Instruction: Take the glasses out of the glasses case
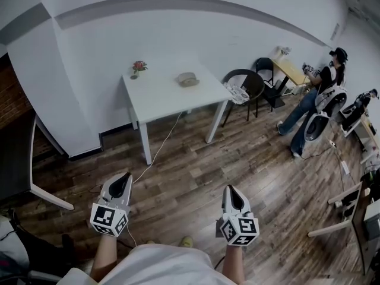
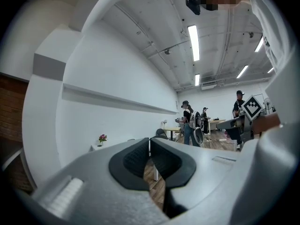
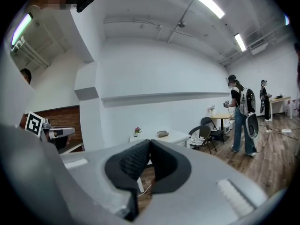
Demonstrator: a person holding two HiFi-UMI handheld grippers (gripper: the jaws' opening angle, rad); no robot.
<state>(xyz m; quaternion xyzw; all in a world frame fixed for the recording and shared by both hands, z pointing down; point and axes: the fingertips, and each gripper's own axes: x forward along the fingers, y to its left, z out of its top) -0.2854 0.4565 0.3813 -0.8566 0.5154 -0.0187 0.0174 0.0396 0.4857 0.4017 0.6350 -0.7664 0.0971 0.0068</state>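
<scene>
A beige glasses case (image 1: pixel 188 79) lies shut on the white table (image 1: pixel 160 97) across the room; it also shows as a small grey shape (image 3: pixel 162 133) in the right gripper view. The glasses are not visible. My left gripper (image 1: pixel 123 183) is held low over the wooden floor, well short of the table, jaws shut on nothing. My right gripper (image 1: pixel 234 196) hangs beside it to the right, also shut and empty. In the gripper views both pairs of black pads (image 2: pixel 149 159) (image 3: pixel 149 161) touch at their tips.
A small vase with pink flowers (image 1: pixel 138 68) stands at the table's far left corner. A black chair (image 1: pixel 244 86) sits right of the table. A person (image 1: pixel 313 100) stands at the far right near a wooden desk (image 1: pixel 291 70). A cable (image 1: pixel 155 153) runs across the floor.
</scene>
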